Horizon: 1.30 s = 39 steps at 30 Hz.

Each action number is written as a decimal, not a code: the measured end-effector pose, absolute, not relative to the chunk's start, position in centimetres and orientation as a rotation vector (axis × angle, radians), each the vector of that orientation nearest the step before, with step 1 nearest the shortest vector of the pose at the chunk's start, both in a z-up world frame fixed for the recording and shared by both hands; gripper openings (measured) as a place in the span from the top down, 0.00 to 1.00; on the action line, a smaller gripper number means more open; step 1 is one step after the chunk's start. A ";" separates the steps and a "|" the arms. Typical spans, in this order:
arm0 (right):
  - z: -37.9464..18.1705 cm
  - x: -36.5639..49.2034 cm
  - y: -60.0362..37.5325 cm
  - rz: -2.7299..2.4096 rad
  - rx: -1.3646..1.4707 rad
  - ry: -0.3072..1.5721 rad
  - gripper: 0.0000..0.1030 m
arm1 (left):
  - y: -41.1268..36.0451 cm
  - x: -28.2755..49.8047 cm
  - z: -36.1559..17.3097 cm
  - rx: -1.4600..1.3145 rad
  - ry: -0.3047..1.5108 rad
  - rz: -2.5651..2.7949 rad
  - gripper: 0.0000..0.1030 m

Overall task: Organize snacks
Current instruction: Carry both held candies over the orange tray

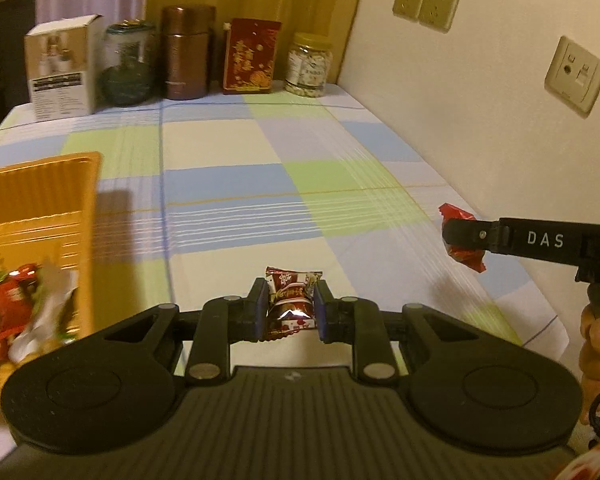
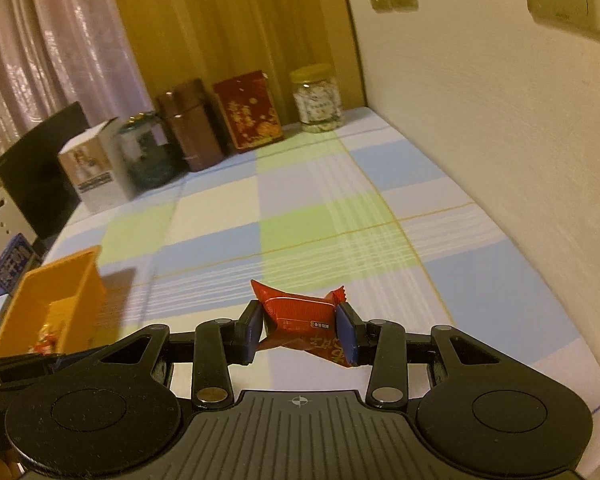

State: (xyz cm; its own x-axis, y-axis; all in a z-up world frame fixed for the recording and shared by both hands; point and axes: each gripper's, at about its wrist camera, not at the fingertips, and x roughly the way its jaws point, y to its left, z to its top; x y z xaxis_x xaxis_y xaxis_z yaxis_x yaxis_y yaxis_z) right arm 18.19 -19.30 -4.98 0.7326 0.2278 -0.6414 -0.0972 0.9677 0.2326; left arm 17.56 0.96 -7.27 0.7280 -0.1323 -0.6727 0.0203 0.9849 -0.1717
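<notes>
My left gripper (image 1: 291,304) is shut on a dark brown wrapped snack (image 1: 291,300) and holds it above the checked tablecloth. My right gripper (image 2: 300,326) is shut on a red wrapped snack (image 2: 300,314); it also shows in the left wrist view (image 1: 462,240), at the right near the wall, with the red snack (image 1: 466,256) in it. An orange bin (image 1: 40,208) stands at the left with several wrapped snacks (image 1: 16,300) inside. The bin also shows in the right wrist view (image 2: 48,300), at the lower left.
At the back of the table stand a white box (image 1: 62,66), a green jar (image 1: 130,64), a brown canister (image 1: 187,52), a red box (image 1: 250,56) and a clear jar of nuts (image 1: 309,65). A wall with sockets (image 1: 575,74) bounds the right side.
</notes>
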 end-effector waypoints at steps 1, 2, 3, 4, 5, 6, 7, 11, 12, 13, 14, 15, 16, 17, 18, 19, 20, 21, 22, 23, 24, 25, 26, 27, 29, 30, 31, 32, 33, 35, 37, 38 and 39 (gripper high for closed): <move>-4.7 17.8 -19.0 0.184 0.188 0.726 0.61 | 1.2 17.1 -7.0 -0.159 0.747 -0.080 0.79; -4.4 17.3 -18.6 0.188 0.186 0.725 0.61 | 1.4 16.4 -6.7 -0.163 0.743 -0.072 0.79; -4.2 16.9 -18.2 0.191 0.184 0.724 0.61 | 1.7 15.9 -6.4 -0.169 0.741 -0.066 0.79; -4.0 16.5 -17.9 0.193 0.181 0.724 0.61 | 1.9 15.5 -6.2 -0.173 0.739 -0.062 0.79; -3.8 16.1 -17.6 0.194 0.180 0.724 0.61 | 2.1 15.0 -5.9 -0.175 0.736 -0.057 0.79; -3.7 15.7 -17.3 0.197 0.181 0.725 0.61 | 2.4 14.5 -5.7 -0.175 0.732 -0.053 0.79; -3.6 15.2 -17.0 0.199 0.181 0.726 0.61 | 2.6 14.1 -5.4 -0.177 0.730 -0.050 0.79; -3.3 13.5 -15.9 0.207 0.183 0.732 0.61 | 3.4 12.4 -4.7 -0.190 0.720 -0.037 0.79; -3.3 13.1 -15.6 0.209 0.183 0.732 0.61 | 3.5 12.0 -4.5 -0.189 0.717 -0.035 0.79; -3.2 12.8 -15.3 0.212 0.181 0.734 0.61 | 3.6 11.7 -4.3 -0.188 0.714 -0.032 0.79; -3.2 12.4 -15.0 0.214 0.178 0.734 0.61 | 3.7 11.3 -4.1 -0.189 0.712 -0.030 0.79; -3.1 12.1 -14.8 0.217 0.173 0.734 0.61 | 3.9 11.0 -4.0 -0.191 0.712 -0.030 0.79; -3.1 11.8 -14.4 0.221 0.169 0.735 0.61 | 4.0 10.6 -4.0 -0.192 0.711 -0.028 0.79; -3.1 11.5 -14.1 0.225 0.165 0.736 0.61 | 4.1 10.3 -3.9 -0.191 0.711 -0.026 0.79; -3.0 11.3 -13.9 0.228 0.161 0.737 0.61 | 4.2 10.0 -3.9 -0.192 0.710 -0.024 0.79; -3.0 11.0 -13.5 0.232 0.153 0.737 0.61 | 4.3 9.7 -3.8 -0.194 0.711 -0.023 0.79; -3.0 10.8 -13.2 0.237 0.146 0.737 0.61 | 4.4 9.3 -3.8 -0.195 0.711 -0.022 0.79; -3.0 10.6 -13.0 0.240 0.141 0.737 0.61 | 4.5 9.0 -3.7 -0.196 0.710 -0.019 0.79; -3.1 10.4 -12.7 0.244 0.137 0.739 0.61 | 4.6 8.7 -3.7 -0.197 0.710 -0.016 0.79; -3.1 10.2 -12.4 0.250 0.134 0.741 0.61 | 4.8 8.5 -3.6 -0.199 0.710 -0.013 0.79; -3.1 10.1 -12.2 0.253 0.131 0.743 0.61 | 4.9 8.2 -3.6 -0.201 0.709 -0.011 0.79; -3.2 9.9 -11.9 0.258 0.128 0.744 0.61 | 5.0 8.0 -3.6 -0.201 0.710 -0.007 0.79; -3.2 9.8 -11.6 0.263 0.125 0.747 0.61 | 5.2 7.7 -3.5 -0.200 0.711 -0.004 0.79; -3.2 9.6 -11.3 0.267 0.123 0.748 0.61 | 5.4 7.4 -3.5 -0.200 0.712 0.001 0.79; -3.2 9.4 -10.6 0.283 0.115 0.749 0.61 | 5.7 6.9 -3.5 -0.196 0.714 0.010 0.79; -3.2 9.2 -10.2 0.289 0.111 0.749 0.61 | 5.9 6.6 -3.4 -0.191 0.716 0.015 0.79; -3.2 9.1 -9.8 0.295 0.109 0.749 0.61 | 6.2 6.3 -3.4 -0.189 0.717 0.020 0.79; -3.2 9.0 -9.4 0.305 0.108 0.749 0.61 | 6.4 6.1 -3.4 -0.188 0.719 0.026 0.79; -3.3 8.9 -9.0 0.313 0.104 0.750 0.61 | 6.7 5.9 -3.4 -0.189 0.720 0.033 0.79; -3.3 8.8 -8.0 0.332 0.095 0.751 0.61 | 7.3 5.5 -3.3 -0.192 0.722 0.046 0.79; -3.3 8.8 -7.2 0.349 0.088 0.753 0.61 | 7.8 5.1 -3.3 -0.194 0.721 0.057 0.79; -3.4 8.7 -6.8 0.358 0.083 0.755 0.61 | 8.1 4.9 -3.2 -0.195 0.720 0.063 0.79; -3.3 8.7 -6.3 0.365 0.080 0.756 0.61 | 8.4 4.7 -3.2 -0.195 0.718 0.068 0.79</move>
State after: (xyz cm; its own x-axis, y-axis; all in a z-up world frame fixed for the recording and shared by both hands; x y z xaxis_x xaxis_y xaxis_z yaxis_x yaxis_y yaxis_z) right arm 8.67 -6.32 -3.33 0.6678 0.3519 -0.6559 -0.2949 0.9341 0.2010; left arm 4.74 8.41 -3.18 0.7516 -0.0048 -0.6596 -0.1291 0.9796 -0.1543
